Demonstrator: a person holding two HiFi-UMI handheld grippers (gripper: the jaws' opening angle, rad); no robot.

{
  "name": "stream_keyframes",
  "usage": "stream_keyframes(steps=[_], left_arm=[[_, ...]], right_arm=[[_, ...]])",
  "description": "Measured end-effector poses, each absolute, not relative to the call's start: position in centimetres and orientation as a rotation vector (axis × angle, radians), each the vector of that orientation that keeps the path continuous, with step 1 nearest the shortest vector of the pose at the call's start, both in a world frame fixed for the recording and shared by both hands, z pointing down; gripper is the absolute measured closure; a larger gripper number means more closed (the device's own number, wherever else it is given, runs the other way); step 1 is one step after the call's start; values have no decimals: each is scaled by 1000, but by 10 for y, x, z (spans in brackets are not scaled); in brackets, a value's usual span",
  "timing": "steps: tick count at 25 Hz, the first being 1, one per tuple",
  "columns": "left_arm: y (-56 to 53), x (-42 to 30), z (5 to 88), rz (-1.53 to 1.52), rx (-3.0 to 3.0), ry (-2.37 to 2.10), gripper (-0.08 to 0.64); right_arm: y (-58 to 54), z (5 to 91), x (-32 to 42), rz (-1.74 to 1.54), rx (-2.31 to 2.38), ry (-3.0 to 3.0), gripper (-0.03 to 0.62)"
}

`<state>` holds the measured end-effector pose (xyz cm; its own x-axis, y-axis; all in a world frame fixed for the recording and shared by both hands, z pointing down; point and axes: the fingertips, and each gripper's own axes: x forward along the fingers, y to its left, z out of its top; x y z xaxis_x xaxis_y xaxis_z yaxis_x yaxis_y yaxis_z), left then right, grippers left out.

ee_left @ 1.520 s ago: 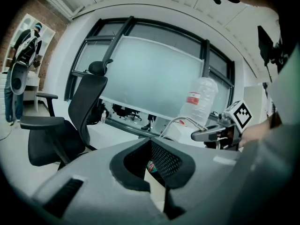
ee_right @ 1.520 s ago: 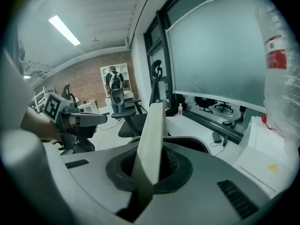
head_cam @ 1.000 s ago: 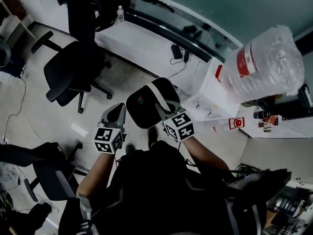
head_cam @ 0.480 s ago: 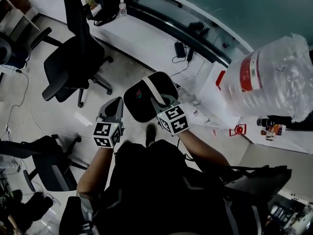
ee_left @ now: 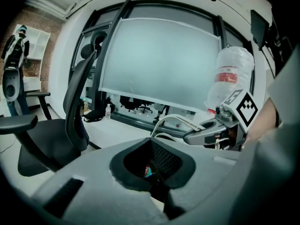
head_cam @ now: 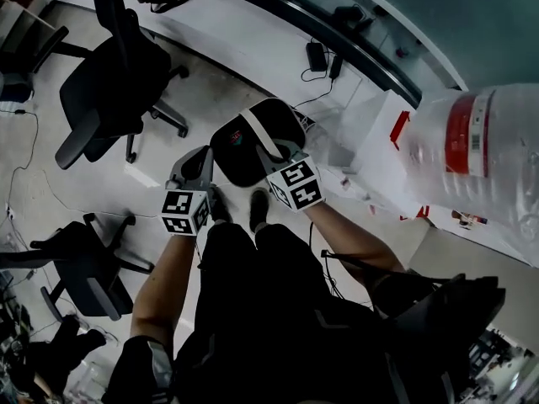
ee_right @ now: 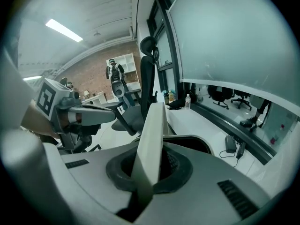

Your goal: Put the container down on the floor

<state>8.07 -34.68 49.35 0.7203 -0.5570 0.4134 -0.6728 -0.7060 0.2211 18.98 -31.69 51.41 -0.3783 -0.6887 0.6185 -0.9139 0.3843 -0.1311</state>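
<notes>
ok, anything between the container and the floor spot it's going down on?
Nothing visible blocks it. The container hangs over bare floor; the patch directly under it is hidden. Nearest things: the person's shoes by its near edge, an office chair off to the left.

Pale floor (head_cam: 101, 188) in the head view, with a black office chair (head_cam: 105, 91) at ten o'clock, a second chair (head_cam: 80, 263) at eight and a power adapter (head_cam: 317, 55) at twelve. Broad frosted window (ee_left: 159, 64) in the left gripper view. Brick wall (ee_right: 93, 74), white shelving (ee_right: 127, 62) and a ceiling strip light (ee_right: 64, 30) toward ten o'clock in the right gripper view.
</notes>
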Motion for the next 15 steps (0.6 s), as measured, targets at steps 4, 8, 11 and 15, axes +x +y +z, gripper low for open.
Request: stream_keyframes(steps=[4, 8, 11, 15], left_arm=[[-367, 80, 539, 486, 2540, -945, 554], [-373, 73, 588, 542, 2496, -915, 554], [-371, 69, 614, 553, 2489, -882, 554], [-365, 72, 654, 608, 2447, -824, 554]], right_arm=[[-338, 556, 191, 633, 1365, -2172, 584], [-346, 602, 190, 647, 1360, -2144, 584], [-347, 633, 183, 658, 1339, -2122, 584], [-347, 674, 179, 689, 1325, -2085, 584]])
